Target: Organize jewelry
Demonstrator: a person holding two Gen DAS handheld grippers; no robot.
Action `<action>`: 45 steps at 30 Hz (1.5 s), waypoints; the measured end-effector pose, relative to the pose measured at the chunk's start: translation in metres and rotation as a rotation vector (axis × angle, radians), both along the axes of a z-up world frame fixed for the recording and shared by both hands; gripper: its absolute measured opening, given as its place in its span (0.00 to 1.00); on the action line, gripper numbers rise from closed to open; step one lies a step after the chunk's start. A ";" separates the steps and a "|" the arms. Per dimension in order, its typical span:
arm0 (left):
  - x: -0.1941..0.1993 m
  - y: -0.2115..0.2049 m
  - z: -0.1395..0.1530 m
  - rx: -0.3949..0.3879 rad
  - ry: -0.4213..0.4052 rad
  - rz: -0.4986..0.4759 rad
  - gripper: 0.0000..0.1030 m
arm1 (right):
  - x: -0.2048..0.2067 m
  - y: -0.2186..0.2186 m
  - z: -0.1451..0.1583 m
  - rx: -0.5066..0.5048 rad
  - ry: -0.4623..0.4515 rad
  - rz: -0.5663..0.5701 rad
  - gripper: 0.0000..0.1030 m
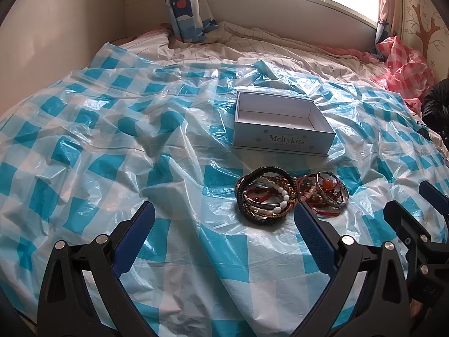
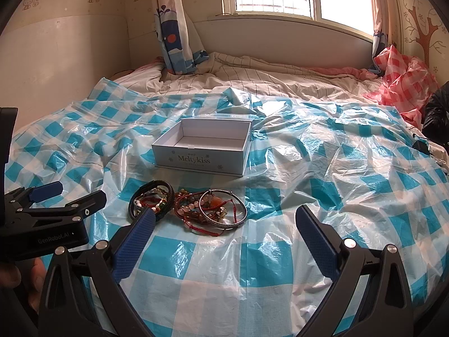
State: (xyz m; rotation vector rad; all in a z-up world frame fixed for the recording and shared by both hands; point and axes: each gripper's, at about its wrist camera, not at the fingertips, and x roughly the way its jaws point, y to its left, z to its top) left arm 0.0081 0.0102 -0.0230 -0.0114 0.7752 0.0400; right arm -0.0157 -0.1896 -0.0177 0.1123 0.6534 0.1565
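Jewelry, a tangled heap of beaded, braided and silver metal bracelets (image 1: pixel 291 196), lay just ahead of the released left gripper (image 1: pixel 224 224) and right gripper (image 2: pixel 224 224), with the white cardboard box (image 1: pixel 280 137) beyond, apparently ready for sorting.

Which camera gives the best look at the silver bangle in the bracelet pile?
The right wrist view: the silver bangle lies nearly flat at the pile's near right edge, its whole ring visible. In the left wrist view the silver bangle appears steeper and tangled among beads, close to the left claw's finger.
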 end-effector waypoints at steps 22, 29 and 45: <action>0.000 0.000 0.000 0.001 0.001 0.000 0.93 | 0.000 0.000 -0.001 0.002 0.003 0.001 0.93; 0.000 0.000 0.000 0.001 0.004 -0.003 0.93 | 0.001 0.000 -0.001 0.005 0.007 0.003 0.93; 0.027 0.014 -0.014 -0.012 0.088 -0.081 0.88 | 0.050 -0.012 -0.018 0.022 0.156 0.046 0.93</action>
